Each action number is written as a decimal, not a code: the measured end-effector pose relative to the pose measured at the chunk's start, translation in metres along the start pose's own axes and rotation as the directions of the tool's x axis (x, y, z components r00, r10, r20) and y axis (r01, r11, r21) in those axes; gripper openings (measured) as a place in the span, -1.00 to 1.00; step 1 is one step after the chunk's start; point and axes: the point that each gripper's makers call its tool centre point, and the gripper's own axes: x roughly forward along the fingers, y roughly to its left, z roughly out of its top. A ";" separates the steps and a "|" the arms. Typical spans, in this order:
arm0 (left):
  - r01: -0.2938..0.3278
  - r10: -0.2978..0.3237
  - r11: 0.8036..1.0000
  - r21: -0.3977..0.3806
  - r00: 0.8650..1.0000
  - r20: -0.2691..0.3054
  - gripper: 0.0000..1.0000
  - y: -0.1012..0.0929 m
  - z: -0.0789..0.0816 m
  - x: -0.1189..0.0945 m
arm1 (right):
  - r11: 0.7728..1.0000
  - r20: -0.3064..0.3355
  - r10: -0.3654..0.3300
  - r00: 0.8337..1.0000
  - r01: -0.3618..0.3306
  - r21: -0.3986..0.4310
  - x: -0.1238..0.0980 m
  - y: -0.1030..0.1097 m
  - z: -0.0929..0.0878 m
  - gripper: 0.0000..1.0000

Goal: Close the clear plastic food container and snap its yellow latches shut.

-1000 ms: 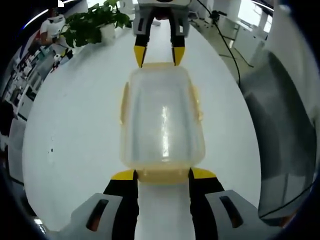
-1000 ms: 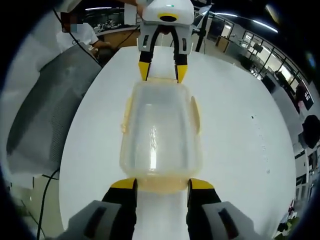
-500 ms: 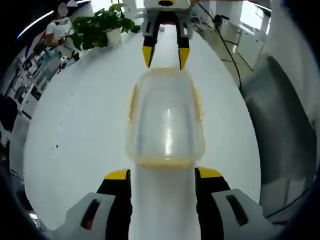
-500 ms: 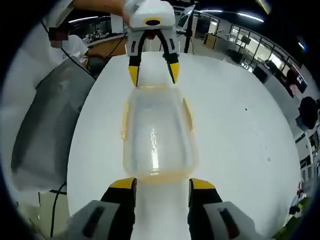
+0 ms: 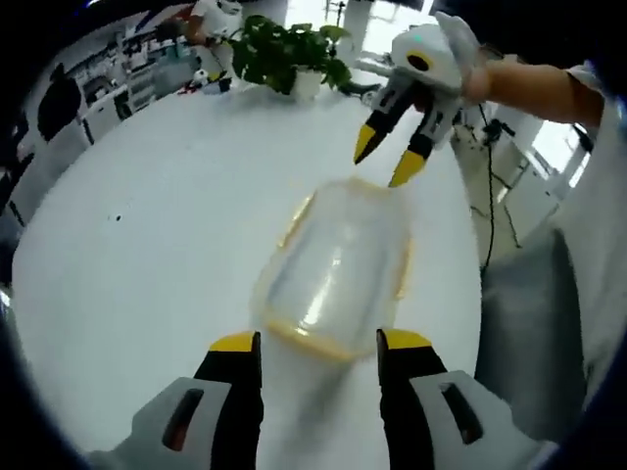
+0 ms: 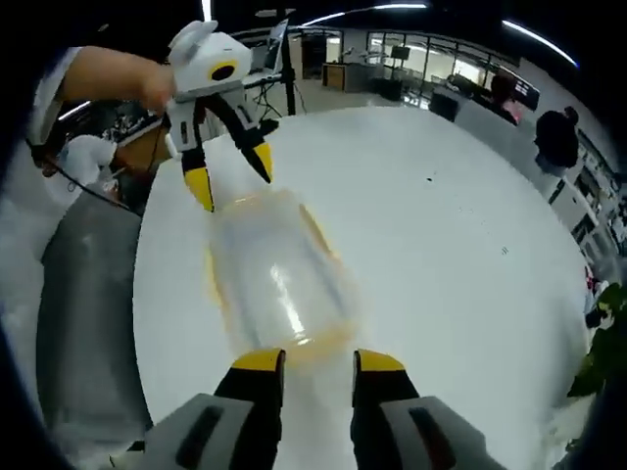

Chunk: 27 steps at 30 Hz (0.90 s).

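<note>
Centrally in the left gripper view, the clear plastic food container (image 5: 338, 269) is seen lying on the white table (image 5: 147, 245), its lid down and its yellow rim blurred by motion. The left gripper (image 5: 318, 343) rises from the bottom of the frame with its yellow-tipped jaws spread apart; the container's near end lies just beyond the tips, in line with the gap between them, and nothing is pinched. Whether the tips touch the near rim cannot be told. At the upper right, the right gripper (image 5: 390, 162) is held by a hand (image 5: 480, 78), its jaws parted and pointing down at the container's far end, just short of it. A potted plant (image 5: 289, 59) is seen at the top of the frame, and a grey chair back (image 5: 534, 323) at the right edge.

Next, in the right gripper view, the container (image 6: 274, 279) is set slantwise in the middle of the frame on the table (image 6: 441, 225). The right gripper (image 6: 318, 360) comes up from the bottom with its jaws open and a narrow gap between them; the container's near end lies just above the tips. At the upper left, the left gripper (image 6: 233, 174) is seen with jaws parted over the container's far end. The chair back (image 6: 83, 313) fills the left edge.
</note>
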 end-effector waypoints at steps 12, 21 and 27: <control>-0.106 0.114 0.940 -0.323 0.993 0.006 -0.18 0.006 -0.009 0.008 | 0.947 0.003 -0.060 0.998 0.056 0.317 0.011 0.002 0.001 -0.47; -0.087 0.119 0.884 -0.458 0.992 0.041 -0.26 -0.001 -0.005 0.015 | 0.921 0.006 -0.052 0.999 0.045 0.387 0.020 0.008 0.001 -0.37; -0.079 0.128 0.853 -0.515 0.990 0.059 -0.24 -0.002 -0.003 0.019 | 0.909 0.000 -0.043 0.999 0.039 0.414 0.021 0.011 0.003 -0.38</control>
